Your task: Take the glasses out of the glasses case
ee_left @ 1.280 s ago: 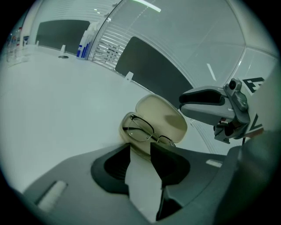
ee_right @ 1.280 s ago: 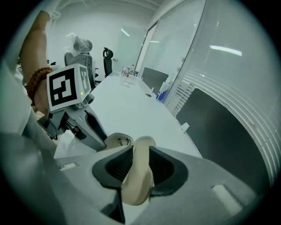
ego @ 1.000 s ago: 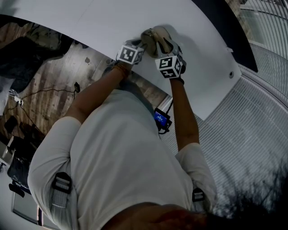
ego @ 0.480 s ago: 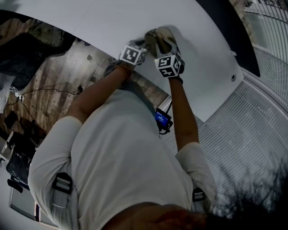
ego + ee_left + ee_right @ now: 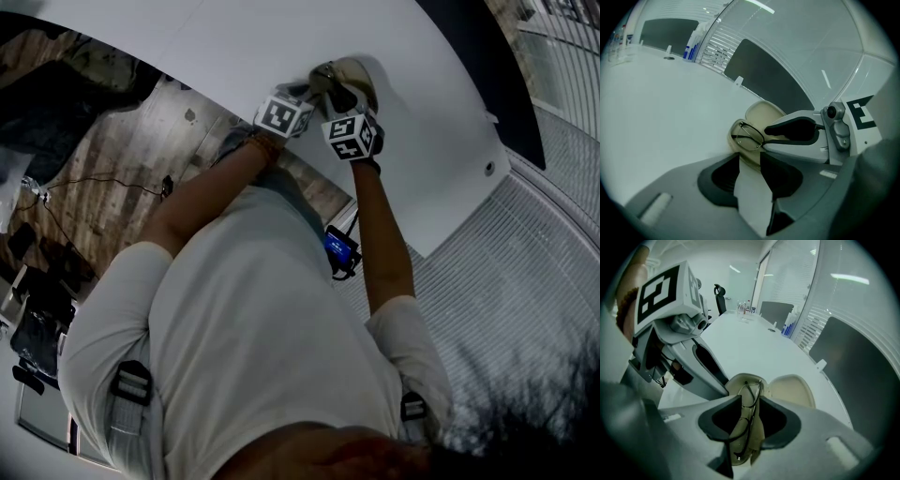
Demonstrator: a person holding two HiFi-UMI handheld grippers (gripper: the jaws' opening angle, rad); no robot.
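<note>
A beige glasses case [image 5: 352, 73] lies open on the white table [image 5: 234, 47], its lid [image 5: 764, 115] folded back. Dark-framed glasses [image 5: 749, 138] lie folded in its tray. In the right gripper view, my right gripper [image 5: 750, 416] points steeply down over the tray, and its open jaws straddle the glasses [image 5: 749, 397] without pressing on them. In the left gripper view, my left gripper [image 5: 750, 161] sits at the near rim of the case, with that rim between its jaw tips. The right gripper [image 5: 766, 137] reaches in from the right beside the glasses.
Bottles [image 5: 691, 44] and small items stand at the table's far end. An office chair [image 5: 719, 294] stands beyond it. Dark panels [image 5: 768, 75] and blinds line the far side. The table edge [image 5: 309, 173] runs just behind the grippers, with wood floor and cables [image 5: 94, 192] below.
My right gripper has sunk a little closer onto the open case and the glasses. The left gripper has kept its place at the case's rim.
</note>
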